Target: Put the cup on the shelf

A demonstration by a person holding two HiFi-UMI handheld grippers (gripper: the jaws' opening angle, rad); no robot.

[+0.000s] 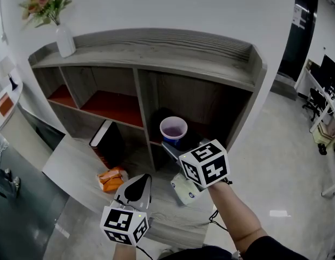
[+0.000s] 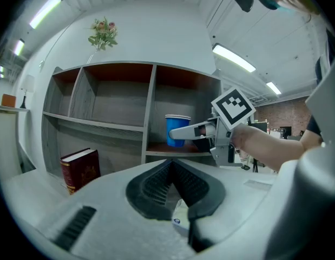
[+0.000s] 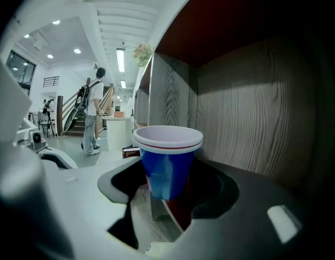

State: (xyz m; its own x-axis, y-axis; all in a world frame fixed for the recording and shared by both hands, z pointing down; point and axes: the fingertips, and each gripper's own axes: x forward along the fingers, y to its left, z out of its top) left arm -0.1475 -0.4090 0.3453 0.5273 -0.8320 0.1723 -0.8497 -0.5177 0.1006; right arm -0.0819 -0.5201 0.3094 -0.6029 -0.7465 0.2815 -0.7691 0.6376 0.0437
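Observation:
A blue paper cup [image 1: 173, 129] with a white inside is in the lower right compartment of the grey wooden shelf [image 1: 156, 50], just above its red floor. My right gripper [image 1: 171, 142] reaches into that compartment and is shut on the cup [image 3: 168, 156], whose blue wall shows a crease between the jaws. In the left gripper view the cup [image 2: 177, 129] stands behind one pale finger [image 2: 190, 131] of the right gripper. My left gripper [image 1: 145, 177] hangs low over the table in front of the shelf, shut, with nothing in it.
A dark red book [image 1: 105, 140] leans by the shelf's lower left. An orange packet [image 1: 112, 179] and a white device [image 1: 183, 191] lie on the table. A white vase of flowers [image 1: 64, 39] stands on the shelf's top. A person [image 3: 94, 112] walks far off.

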